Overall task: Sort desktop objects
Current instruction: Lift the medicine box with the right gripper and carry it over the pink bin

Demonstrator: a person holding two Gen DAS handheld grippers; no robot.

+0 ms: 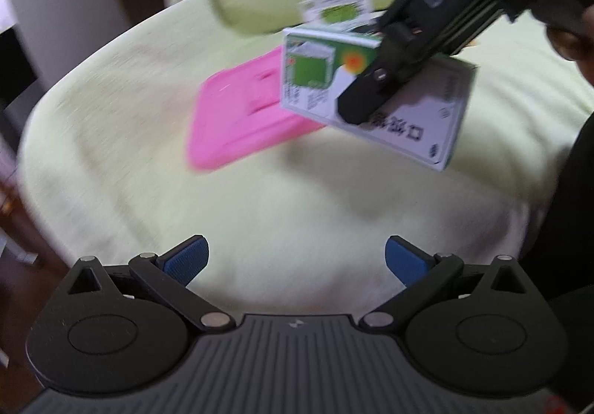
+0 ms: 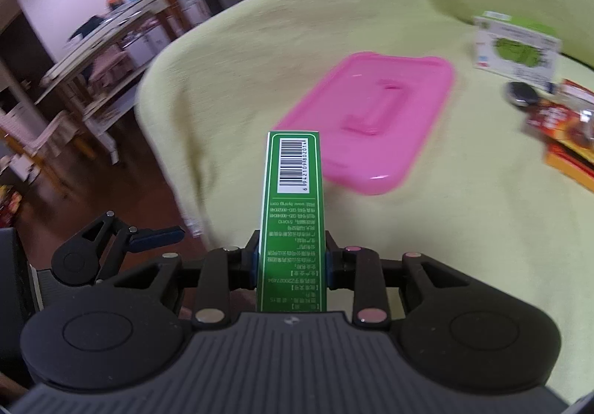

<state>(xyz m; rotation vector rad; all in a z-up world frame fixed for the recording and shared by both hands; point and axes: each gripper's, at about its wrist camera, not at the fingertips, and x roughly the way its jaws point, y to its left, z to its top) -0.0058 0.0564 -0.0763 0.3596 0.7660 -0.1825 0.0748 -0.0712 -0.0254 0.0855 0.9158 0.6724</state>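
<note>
A matt, yellow-green woven cloth (image 2: 260,54) covers the table. The pink lid (image 2: 371,124) is glossy, smooth plastic. The green box (image 2: 291,213) is printed cardboard with a slight sheen. The right tongs (image 2: 291,261) are matt black plastic.

Soft, dim indoor light – both fisheye views bend at the edges, motion-blurred, with faint shadows on the cloth (image 1: 297,198).

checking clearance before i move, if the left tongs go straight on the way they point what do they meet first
Probably the yellow-green cloth directly ahead of the open left tongs; further on, the green box held off the cloth by the right tongs. Blur leaves depth unclear.
</note>
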